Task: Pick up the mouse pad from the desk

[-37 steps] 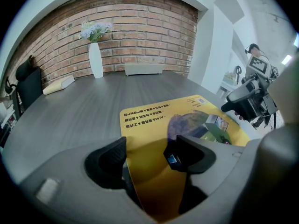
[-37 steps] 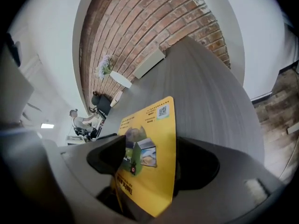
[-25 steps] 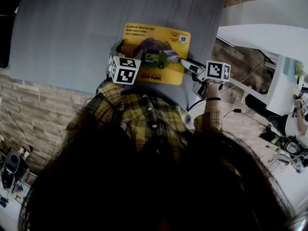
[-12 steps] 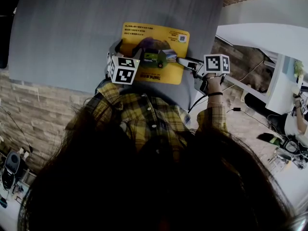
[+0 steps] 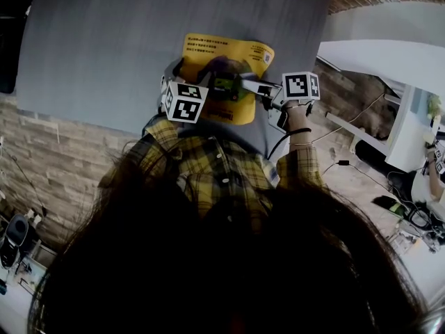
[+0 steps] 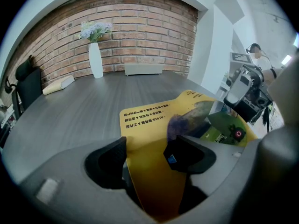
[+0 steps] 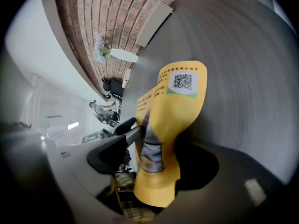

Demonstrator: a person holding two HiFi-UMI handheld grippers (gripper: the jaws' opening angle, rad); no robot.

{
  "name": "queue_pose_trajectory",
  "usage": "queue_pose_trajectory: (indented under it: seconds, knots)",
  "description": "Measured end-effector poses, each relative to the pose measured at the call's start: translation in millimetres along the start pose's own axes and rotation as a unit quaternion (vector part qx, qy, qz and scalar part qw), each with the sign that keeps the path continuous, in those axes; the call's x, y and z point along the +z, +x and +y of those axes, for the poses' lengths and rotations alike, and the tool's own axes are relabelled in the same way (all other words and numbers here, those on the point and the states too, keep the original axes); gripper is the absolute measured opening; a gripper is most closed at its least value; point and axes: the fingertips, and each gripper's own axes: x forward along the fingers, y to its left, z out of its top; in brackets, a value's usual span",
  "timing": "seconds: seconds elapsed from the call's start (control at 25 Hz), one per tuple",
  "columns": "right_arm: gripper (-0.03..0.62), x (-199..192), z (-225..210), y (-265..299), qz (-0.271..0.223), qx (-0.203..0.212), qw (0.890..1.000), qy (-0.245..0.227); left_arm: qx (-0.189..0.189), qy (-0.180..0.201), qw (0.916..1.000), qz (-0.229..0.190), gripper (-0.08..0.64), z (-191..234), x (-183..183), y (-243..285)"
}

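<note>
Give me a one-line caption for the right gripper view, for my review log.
Right gripper shut on the yellow mouse pad, which bows upward, QR-code corner leading, over the grey desk.

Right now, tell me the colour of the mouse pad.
The mouse pad is yellow with dark print and a purplish picture; the left gripper view shows it best.

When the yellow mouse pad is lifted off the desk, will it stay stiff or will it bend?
Probably floppy: the mouse pad curls off the desk between the left gripper and the right gripper. It looks thin, so likely light. Its free far end may sag or swing when carried.
</note>
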Motion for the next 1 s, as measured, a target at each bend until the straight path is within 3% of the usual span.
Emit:
queue_pose_trajectory:
  seconds: [0.28,0.76,0.88,1.0]
  knots:
    - [0.328,7.4,13.8,20.4,-0.009,0.032,0.999,0.007,-0.002,-0.001,1.0000,-0.002,0.348,0.7,1.0,1.2]
    - [0.226,12.0,15.8,43.5,-0.018,0.050,0.999,0.012,-0.001,0.001,1.0000,-0.009,0.348,-1.3,3.3,4.7]
    - [0.163,12.2,8.4,43.0,-0.027,0.035,0.999,0.015,-0.002,0.002,1.0000,-0.009,0.348,-1.2,3.2,4.8]
    - [0.028,11.4,-3.9,39.5,-0.041,0.004,0.999,0.018,-0.001,0.001,1.0000,-0.009,0.348,0.2,1.7,1.9]
